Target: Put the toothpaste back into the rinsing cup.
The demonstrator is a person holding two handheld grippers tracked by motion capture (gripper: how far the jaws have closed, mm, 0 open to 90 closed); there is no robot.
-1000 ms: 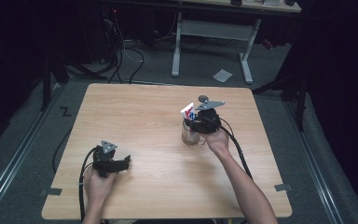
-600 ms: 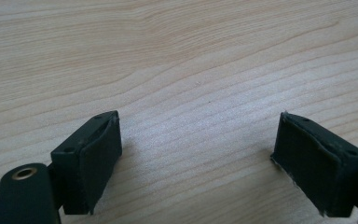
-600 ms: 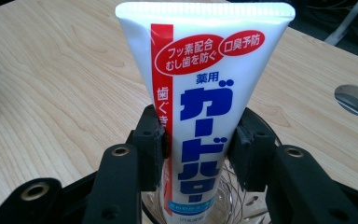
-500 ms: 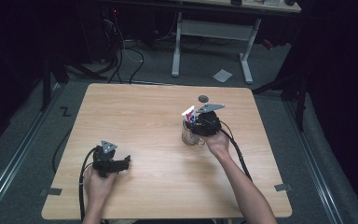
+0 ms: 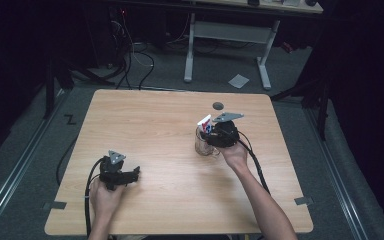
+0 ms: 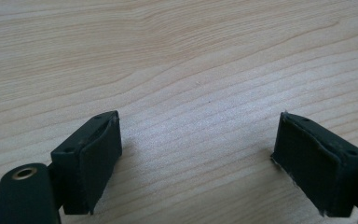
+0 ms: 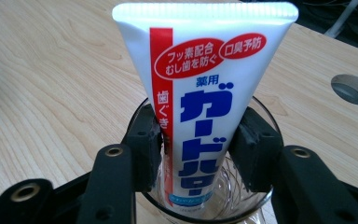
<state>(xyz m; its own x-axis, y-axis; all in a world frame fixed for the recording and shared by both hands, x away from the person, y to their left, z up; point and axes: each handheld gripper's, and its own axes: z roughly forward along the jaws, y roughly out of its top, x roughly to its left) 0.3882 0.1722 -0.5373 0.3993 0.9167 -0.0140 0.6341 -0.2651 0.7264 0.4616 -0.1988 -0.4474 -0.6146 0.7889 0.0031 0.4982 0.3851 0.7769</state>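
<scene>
Your right claw (image 7: pixel 196 140) stands over the clear glass (image 5: pixel 203 144) on the right half of the counter (image 5: pixel 155 125), with the toothpaste tube (image 7: pixel 200 93) upright between its jaws, cap end down inside the glass and the flat crimped end up. The jaws have just been opening: the right pad looks clear of the tube, though on the other side I cannot tell whether a pad is touching it. That fits a drop-off, I judge, since the glass wall can now keep the tube standing and your grip isn't needed. Lift straight up so a pad doesn't drag the tube or tip the glass (it sits free on the wood). Your left claw (image 6: pixel 200 158) lies wide and empty, low over bare counter near the front left, well apart from the glass, parked out of the way.
</scene>
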